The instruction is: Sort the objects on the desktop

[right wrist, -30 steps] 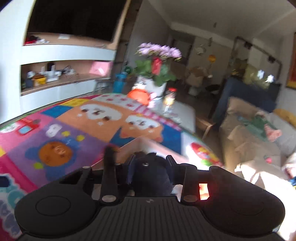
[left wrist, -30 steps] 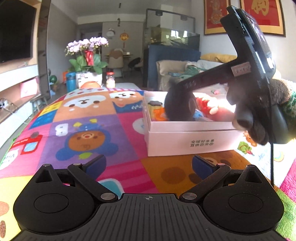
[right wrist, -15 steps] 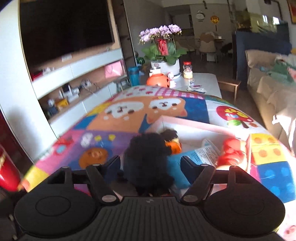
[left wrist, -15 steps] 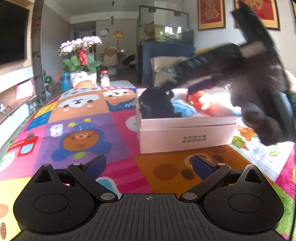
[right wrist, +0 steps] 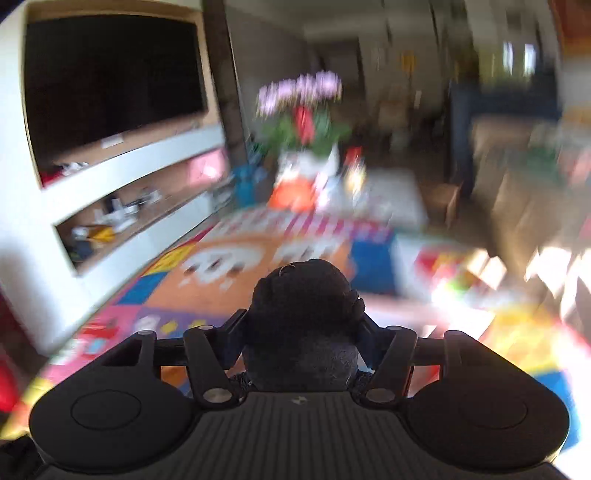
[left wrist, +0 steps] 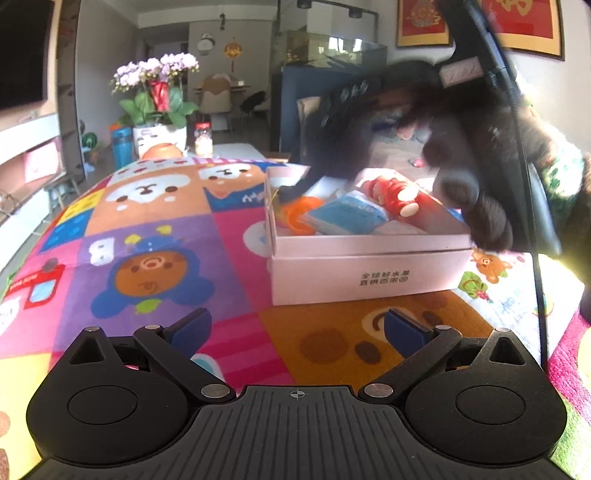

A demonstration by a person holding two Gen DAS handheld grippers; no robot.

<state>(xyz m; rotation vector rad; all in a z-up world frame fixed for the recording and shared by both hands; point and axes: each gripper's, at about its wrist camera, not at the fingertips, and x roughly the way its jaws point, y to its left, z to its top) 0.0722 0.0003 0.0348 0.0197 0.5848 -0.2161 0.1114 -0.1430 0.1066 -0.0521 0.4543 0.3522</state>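
Left tongs (left wrist: 295, 328) spread wide, gripping nothing, low over cartoon mat (left wrist: 155, 236). White box (left wrist: 369, 266) ahead holds orange piece (left wrist: 299, 216), blue packet (left wrist: 347, 218), red toy (left wrist: 395, 192). Right tongs (right wrist: 301, 334) clamped on black plush toy (right wrist: 303, 325), lifted above box.

I see two lines of dark Chinese print on the near side wall of the white box (left wrist: 369, 277); the top line looks like 全球好水果, though the lower one is too small for me to read surely. On the wall behind, two red framed pictures (left wrist: 423, 22) carry gold calligraphy that I cannot make out. My right wrist view is too blurred for any lettering.
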